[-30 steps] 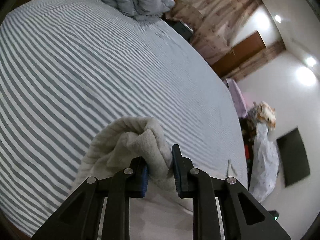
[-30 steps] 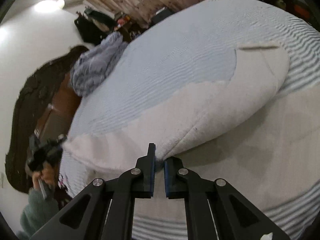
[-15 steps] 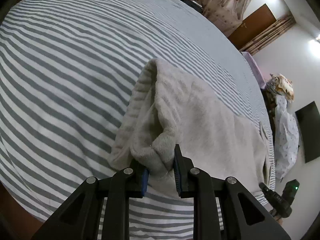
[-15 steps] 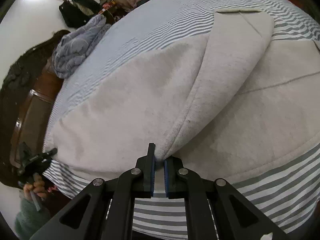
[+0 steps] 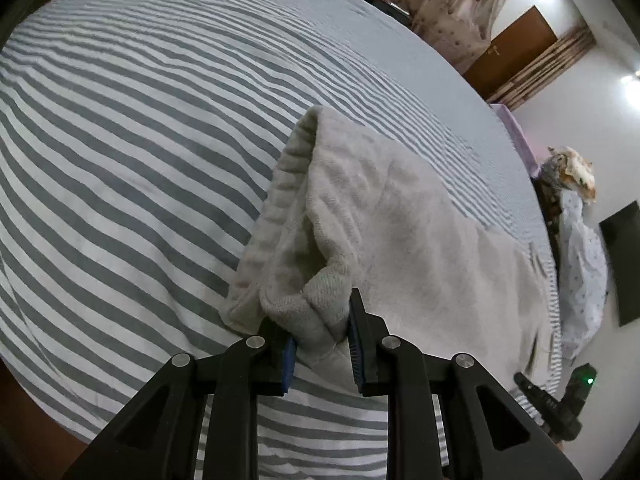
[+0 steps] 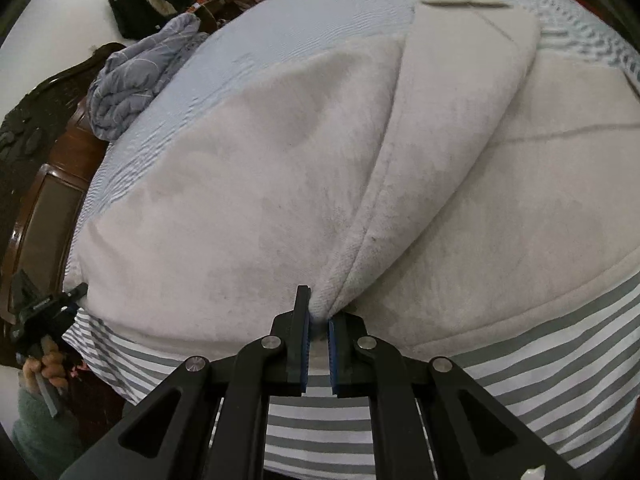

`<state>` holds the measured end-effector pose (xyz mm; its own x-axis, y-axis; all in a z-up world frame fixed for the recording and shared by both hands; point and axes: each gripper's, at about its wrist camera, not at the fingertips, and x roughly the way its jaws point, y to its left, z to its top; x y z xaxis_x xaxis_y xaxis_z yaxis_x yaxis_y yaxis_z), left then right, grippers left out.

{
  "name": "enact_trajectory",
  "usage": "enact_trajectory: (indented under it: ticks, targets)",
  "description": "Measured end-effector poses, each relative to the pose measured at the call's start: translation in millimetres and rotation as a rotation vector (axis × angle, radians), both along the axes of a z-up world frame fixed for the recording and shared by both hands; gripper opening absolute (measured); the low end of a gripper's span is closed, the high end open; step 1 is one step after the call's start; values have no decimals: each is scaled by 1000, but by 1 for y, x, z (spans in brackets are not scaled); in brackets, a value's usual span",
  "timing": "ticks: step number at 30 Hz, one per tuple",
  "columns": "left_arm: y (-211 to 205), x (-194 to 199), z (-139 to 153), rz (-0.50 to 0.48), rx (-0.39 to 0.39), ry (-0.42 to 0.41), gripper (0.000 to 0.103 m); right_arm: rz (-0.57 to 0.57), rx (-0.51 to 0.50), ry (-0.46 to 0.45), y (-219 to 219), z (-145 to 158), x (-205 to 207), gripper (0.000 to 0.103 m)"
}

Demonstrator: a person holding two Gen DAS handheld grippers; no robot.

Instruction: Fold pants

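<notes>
Cream fleece pants (image 5: pixel 384 216) lie on a grey-and-white striped bed (image 5: pixel 140 128). My left gripper (image 5: pixel 320 332) is shut on a bunched ribbed cuff of the pants, low over the sheet near the bed's front edge. In the right wrist view the pants (image 6: pixel 260 184) lie spread wide, one layer folded over another. My right gripper (image 6: pixel 318 320) is shut on the fold's edge at the near side. The left gripper also shows at the far left of that view (image 6: pixel 48 308), holding the other end.
A crumpled grey duvet (image 6: pixel 136 76) lies at the head of the bed by the dark wooden headboard (image 6: pixel 44 168). A door (image 5: pixel 512 60), curtains and a clothes pile (image 5: pixel 576 208) stand beyond the bed. Striped sheet (image 6: pixel 400 420) runs along the near edge.
Both grippers came down toward the bed with the pants still held. The pants went from hanging lifted to lying spread on the sheet.
</notes>
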<state>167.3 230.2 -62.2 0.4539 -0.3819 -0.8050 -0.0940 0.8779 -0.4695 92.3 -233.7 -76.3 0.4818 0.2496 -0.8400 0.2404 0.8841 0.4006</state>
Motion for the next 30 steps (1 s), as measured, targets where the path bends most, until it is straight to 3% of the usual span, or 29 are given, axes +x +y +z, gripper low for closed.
enact_trajectory:
  ticks: [7,10,14,18,22,30]
  targets:
    - [-5,-11,8,15,38,-38,34,-9,44,3,-8,-4,-1,11]
    - [-16,-20,16,19,112,-55,44,-12,72,1,-13,-3,-4,18]
    - [-37,-45,30,4,247,-115,49,-41,121,-14,-23,3,-14,35]
    - [-67,-82,47,0,378,-245,50,-62,146,-30,-38,11,-28,36]
    - [-128,-117,55,-128,474,-368,53,-78,166,-63,-59,23,-42,36]
    - [-262,-135,46,-470,424,-463,53,-96,147,-101,-95,46,-56,36]
